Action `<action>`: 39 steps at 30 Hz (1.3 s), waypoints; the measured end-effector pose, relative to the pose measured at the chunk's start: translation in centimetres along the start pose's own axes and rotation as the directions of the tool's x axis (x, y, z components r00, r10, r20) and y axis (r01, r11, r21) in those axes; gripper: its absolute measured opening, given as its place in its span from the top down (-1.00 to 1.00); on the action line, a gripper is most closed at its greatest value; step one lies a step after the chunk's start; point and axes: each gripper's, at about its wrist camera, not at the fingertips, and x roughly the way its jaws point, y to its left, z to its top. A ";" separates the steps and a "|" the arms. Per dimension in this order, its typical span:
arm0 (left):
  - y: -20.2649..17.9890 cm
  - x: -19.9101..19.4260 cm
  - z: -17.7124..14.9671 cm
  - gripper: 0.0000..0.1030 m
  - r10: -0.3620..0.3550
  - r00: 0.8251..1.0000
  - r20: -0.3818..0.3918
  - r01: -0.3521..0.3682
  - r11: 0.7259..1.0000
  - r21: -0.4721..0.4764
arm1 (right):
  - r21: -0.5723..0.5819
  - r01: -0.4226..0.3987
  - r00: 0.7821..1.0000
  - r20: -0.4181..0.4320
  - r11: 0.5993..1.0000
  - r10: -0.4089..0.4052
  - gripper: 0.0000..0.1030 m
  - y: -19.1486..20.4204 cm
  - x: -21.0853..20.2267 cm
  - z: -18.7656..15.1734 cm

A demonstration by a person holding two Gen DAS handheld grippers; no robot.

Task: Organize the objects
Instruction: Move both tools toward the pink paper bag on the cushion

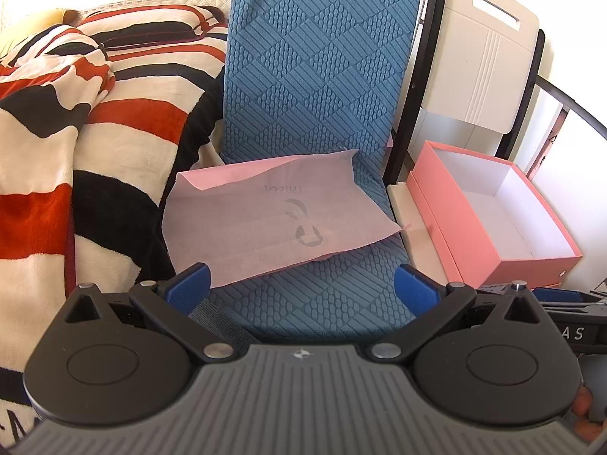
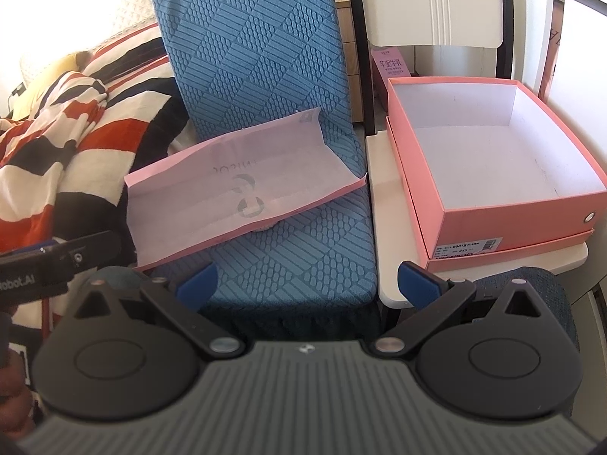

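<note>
- Left claw and right claw both gape wide, holding nothing, hovering near the front edge of a blue padded chair seat.
- A pink tissue sheet lies loosely across the seat, its back edge curling up against the chair back.
- An open, empty pink shoebox sits on the white chair to the right.
- Likely best: pinch opposite corners of the sheet gently, keep it taut, and lower it into the box without tearing.

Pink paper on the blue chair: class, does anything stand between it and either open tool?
Nothing visible does. The pink paper lies flat on the blue chair, with only bare seat before the left tool and right tool.
</note>
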 end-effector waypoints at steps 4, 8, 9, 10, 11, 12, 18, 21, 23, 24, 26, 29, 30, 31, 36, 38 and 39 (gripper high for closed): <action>0.0 0.0 0.0 -1.00 -0.001 1.000 0.000 0.001 1.000 0.000 | 0.000 0.002 1.000 -0.002 1.000 -0.002 -1.00 0.0 0.1 -0.1; 0.1 0.1 -0.1 -1.00 -0.001 1.000 -0.001 0.001 1.000 0.000 | 0.000 0.001 1.000 -0.003 1.000 -0.001 -1.00 0.0 0.1 -0.1; 0.1 0.1 -0.1 -1.00 -0.001 1.000 -0.001 0.001 1.000 0.000 | 0.000 0.002 1.000 -0.004 1.000 -0.002 -1.00 0.0 0.1 -0.2; 0.1 0.1 -0.1 -1.00 -0.001 1.000 0.000 0.001 1.000 0.000 | 0.000 0.002 1.000 -0.004 1.000 -0.002 -1.00 0.0 0.1 -0.3; 0.1 0.1 -0.1 -1.00 -0.001 1.000 -0.001 0.001 1.000 0.000 | 0.000 0.003 1.000 -0.004 1.000 -0.003 -1.00 0.0 0.2 -0.3; 0.1 0.1 -0.1 -1.00 -0.002 1.000 -0.001 0.002 1.000 0.000 | 0.000 0.004 1.000 -0.004 1.000 -0.004 -1.00 0.0 0.2 -0.3; 0.2 0.2 -0.3 -1.00 -0.007 1.000 -0.003 0.007 1.000 0.002 | 0.010 0.009 1.000 -0.013 1.000 -0.009 -1.00 -0.2 0.4 -0.4; 0.3 0.3 -0.3 -1.00 -0.012 1.000 -0.003 0.012 1.000 -0.002 | 0.015 0.008 1.000 -0.022 1.000 -0.008 -1.00 -0.1 0.5 -0.4; 0.4 0.4 -0.3 -1.00 -0.008 1.000 -0.002 0.008 1.000 -0.004 | 0.011 0.007 1.000 -0.023 1.000 -0.007 -1.00 -0.1 0.6 -0.3; 0.4 0.5 -0.3 -1.00 -0.005 1.000 -0.003 0.005 1.000 -0.002 | 0.010 0.008 1.000 -0.024 1.000 -0.008 -1.00 -0.1 0.7 -0.3; 0.4 0.7 -0.3 -1.00 -0.002 1.000 -0.008 0.002 1.000 0.001 | 0.014 0.006 1.000 -0.029 1.000 -0.006 -1.00 -0.1 0.8 -0.4; 0.6 0.8 -0.3 -1.00 0.006 1.000 -0.010 -0.006 1.000 0.003 | 0.013 0.007 0.999 -0.042 1.000 -0.006 -1.00 0.1 1.2 -0.6; 0.6 0.9 -0.3 -1.00 0.008 1.000 -0.010 -0.008 1.000 0.004 | 0.013 0.006 0.999 -0.046 1.000 -0.005 -1.00 0.1 1.3 -0.6; 0.7 0.9 -0.2 -1.00 0.009 1.000 -0.009 -0.009 1.000 0.004 | 0.014 0.004 0.999 -0.049 1.000 -0.003 -1.00 0.1 1.4 -0.6; 0.9 1.3 -0.2 -1.00 0.016 1.000 -0.014 -0.016 1.000 0.006 | 0.014 0.002 0.999 -0.053 1.000 -0.001 -1.00 0.1 1.6 -0.6; 1.0 1.6 -0.3 -1.00 0.020 1.000 -0.019 -0.020 1.000 0.009 | 0.014 0.003 0.999 -0.054 1.000 -0.002 -1.00 0.0 1.9 -0.6; 1.0 1.9 -0.3 -1.00 0.021 1.000 -0.018 -0.021 1.000 0.012 | 0.016 0.004 0.998 -0.056 1.000 -0.003 -1.00 0.0 2.1 -0.5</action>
